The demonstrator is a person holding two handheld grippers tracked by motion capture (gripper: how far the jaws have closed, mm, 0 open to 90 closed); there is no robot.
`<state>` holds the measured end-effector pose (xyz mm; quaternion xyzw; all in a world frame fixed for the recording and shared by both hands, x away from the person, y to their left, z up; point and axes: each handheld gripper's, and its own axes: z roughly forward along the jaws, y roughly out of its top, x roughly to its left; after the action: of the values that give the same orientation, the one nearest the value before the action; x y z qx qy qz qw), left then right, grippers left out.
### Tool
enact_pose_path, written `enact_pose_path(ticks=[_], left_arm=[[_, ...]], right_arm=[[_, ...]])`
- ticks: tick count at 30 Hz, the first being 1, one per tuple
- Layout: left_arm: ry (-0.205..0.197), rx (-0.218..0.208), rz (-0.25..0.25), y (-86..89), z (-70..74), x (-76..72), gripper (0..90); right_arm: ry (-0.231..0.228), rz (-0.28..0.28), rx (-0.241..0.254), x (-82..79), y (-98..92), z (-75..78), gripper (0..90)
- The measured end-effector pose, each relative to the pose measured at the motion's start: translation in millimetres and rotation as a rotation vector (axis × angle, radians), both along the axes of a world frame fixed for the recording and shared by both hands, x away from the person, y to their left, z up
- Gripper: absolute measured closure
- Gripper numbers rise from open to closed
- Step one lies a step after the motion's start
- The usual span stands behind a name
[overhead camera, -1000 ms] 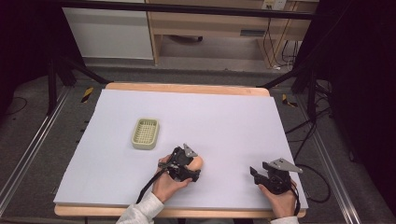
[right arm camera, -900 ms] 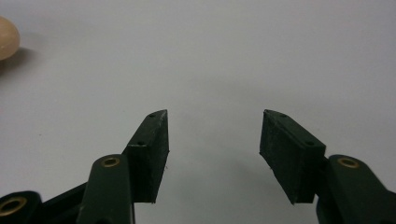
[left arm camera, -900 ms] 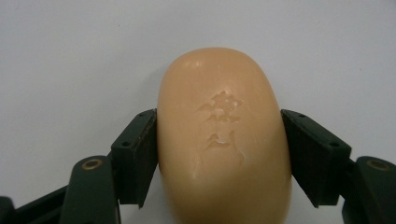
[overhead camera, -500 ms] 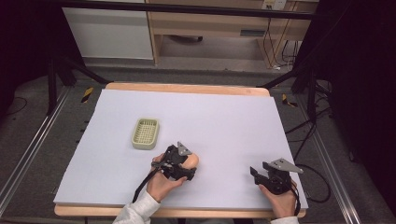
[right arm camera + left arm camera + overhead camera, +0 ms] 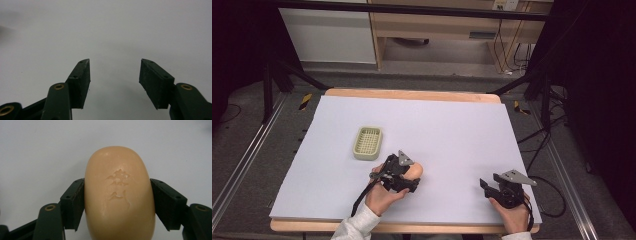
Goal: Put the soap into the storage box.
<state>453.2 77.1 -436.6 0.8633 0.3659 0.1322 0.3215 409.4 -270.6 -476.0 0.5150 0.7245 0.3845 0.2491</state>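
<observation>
The left gripper (image 5: 117, 202) pinches a tan oval bar of soap (image 5: 119, 192), its two black jaws pressed against the bar's long sides in the left gripper view; a faint embossed mark shows on the bar's top. In the high view this left gripper (image 5: 404, 172) sits low and centre-left in the frame, held by the left hand (image 5: 382, 195), whose white sleeve enters from the bottom edge. The soap (image 5: 414, 171) pokes out to the right of the gripper, over the pale sheet (image 5: 452, 130) covering the table.

The right gripper (image 5: 114, 75) has its jaws spread apart with nothing between them. In the high view it (image 5: 492, 187) rests at the lower right, gripped by the right hand (image 5: 512, 217).

A pale green soap dish (image 5: 367, 142) lies up and left of the left gripper, near it but apart.
</observation>
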Motion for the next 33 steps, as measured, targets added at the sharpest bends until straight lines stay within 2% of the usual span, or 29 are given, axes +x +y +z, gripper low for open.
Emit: enact_pose_path(ticks=[17,33], left_arm=[[-0.022,-0.021,0.016,14.6,14.8,0.0,31.5],[-0.048,-0.041,0.059,33.2,28.0,3.0,31.7]], right_arm=[[-0.002,0.001,-0.001,0.0,-0.3,0.1,42.0],[-0.005,0.0,0.0,0.1,-0.7,0.2,41.9]])
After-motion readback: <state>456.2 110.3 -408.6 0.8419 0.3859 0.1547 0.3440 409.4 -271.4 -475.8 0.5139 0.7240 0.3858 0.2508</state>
